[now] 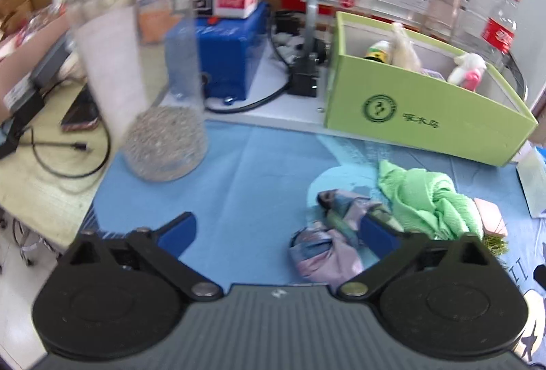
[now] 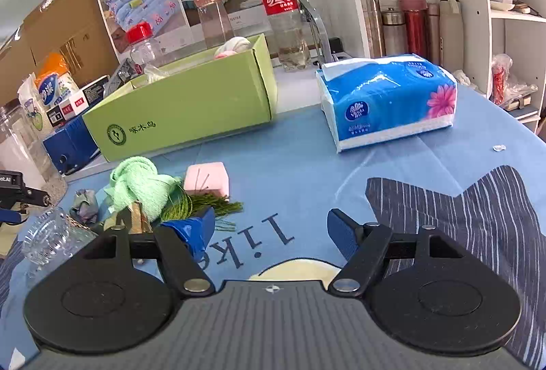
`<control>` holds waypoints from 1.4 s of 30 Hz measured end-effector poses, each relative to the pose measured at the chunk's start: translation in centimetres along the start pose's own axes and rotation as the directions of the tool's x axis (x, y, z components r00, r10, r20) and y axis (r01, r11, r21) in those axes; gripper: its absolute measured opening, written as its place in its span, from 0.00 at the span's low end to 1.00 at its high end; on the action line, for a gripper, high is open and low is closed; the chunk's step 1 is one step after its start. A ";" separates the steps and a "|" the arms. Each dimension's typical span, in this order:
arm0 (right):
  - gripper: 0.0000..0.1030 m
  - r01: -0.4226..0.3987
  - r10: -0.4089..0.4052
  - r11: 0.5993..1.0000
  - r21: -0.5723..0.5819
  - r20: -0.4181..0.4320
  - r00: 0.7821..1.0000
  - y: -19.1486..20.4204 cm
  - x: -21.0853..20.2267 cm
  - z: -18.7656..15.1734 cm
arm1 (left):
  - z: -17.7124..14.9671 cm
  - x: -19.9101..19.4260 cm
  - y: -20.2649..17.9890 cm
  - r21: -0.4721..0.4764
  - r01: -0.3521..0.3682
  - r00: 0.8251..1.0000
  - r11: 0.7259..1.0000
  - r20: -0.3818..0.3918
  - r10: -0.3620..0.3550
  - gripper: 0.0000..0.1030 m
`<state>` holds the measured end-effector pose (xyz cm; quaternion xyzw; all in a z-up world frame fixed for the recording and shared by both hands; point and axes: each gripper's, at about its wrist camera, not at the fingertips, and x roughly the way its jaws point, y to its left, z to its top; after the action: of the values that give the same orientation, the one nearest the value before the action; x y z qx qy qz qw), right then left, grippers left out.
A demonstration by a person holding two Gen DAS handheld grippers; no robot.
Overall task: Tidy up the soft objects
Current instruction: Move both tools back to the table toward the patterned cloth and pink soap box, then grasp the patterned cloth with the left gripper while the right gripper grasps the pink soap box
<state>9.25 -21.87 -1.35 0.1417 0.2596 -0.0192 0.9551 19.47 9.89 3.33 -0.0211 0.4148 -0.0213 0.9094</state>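
Showing tissue pack (image 2: 387, 100) only from right wrist, pebble jar (image 1: 143, 76) clearest from left

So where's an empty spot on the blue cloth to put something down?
Bare cloth lies between the big clear jar and the patterned cloth bundle, and in front of the tissue pack. It is crowded around the green towel and pink sponge.

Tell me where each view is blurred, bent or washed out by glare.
Left wrist view: the tall clear jar is smeared by motion blur, while the green box is only slightly soft; fisheye rounds the corners. Right wrist view: mostly sharp, the tissue pack shows glossy highlights, the shelf edge bows from fisheye, and daylight washes out the top left.
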 end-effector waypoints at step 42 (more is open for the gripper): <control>0.58 0.137 -0.143 0.975 -0.173 -0.024 0.989 -0.2 2.4 1.7 | -0.4 1.6 1.4 0.045 -0.127 0.992 0.991 0.021 0.126 1.00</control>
<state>12.14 -22.41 -1.17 0.0408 0.2867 -0.0615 0.9552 20.21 11.18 1.82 0.0261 0.4066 0.0269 0.9128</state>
